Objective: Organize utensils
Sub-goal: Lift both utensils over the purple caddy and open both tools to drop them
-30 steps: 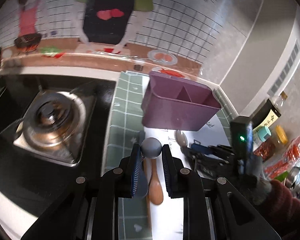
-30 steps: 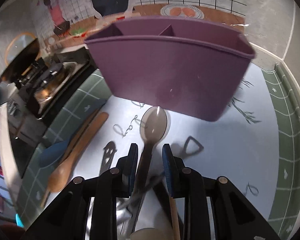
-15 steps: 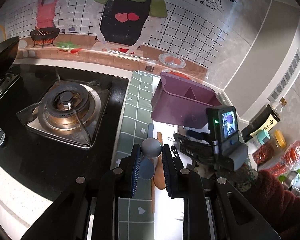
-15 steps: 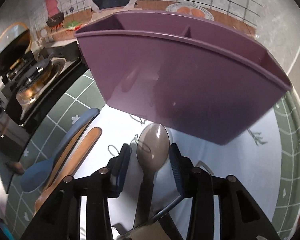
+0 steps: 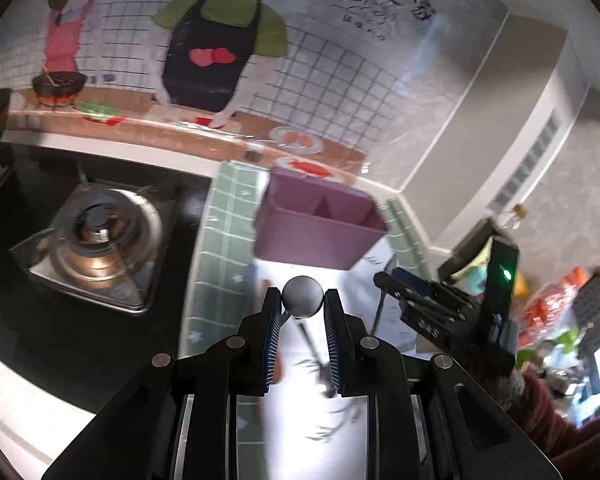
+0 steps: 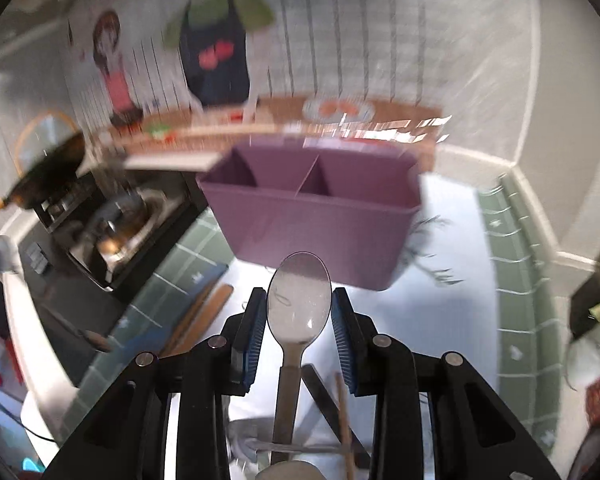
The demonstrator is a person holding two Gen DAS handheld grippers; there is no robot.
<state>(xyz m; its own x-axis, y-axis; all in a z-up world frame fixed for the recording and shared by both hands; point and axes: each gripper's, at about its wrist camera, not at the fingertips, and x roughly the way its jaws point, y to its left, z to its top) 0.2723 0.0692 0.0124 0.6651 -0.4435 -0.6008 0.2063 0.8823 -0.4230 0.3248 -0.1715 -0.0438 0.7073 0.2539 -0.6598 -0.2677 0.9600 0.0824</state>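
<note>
Gripping a grey round-ended utensil (image 5: 302,301) between its pads, the left hand-held gripper (image 5: 302,320) sits just in front of the purple divided caddy (image 5: 320,226) on the worktop (image 5: 236,216). The right hand-held gripper (image 6: 299,328) is closing around a grey spoon (image 6: 299,300), bowl between the pads, also just in front of the caddy; pad contact is unclear. A wooden spoon (image 6: 204,320) lies to the caddy's front left, a gas burner (image 5: 96,236) farther left.

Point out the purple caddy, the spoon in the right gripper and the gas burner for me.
purple caddy (image 6: 312,232), right wrist view, front wall.
spoon (image 6: 299,300), right wrist view, bowl.
gas burner (image 5: 98,226), left wrist view, centre cap.
</note>
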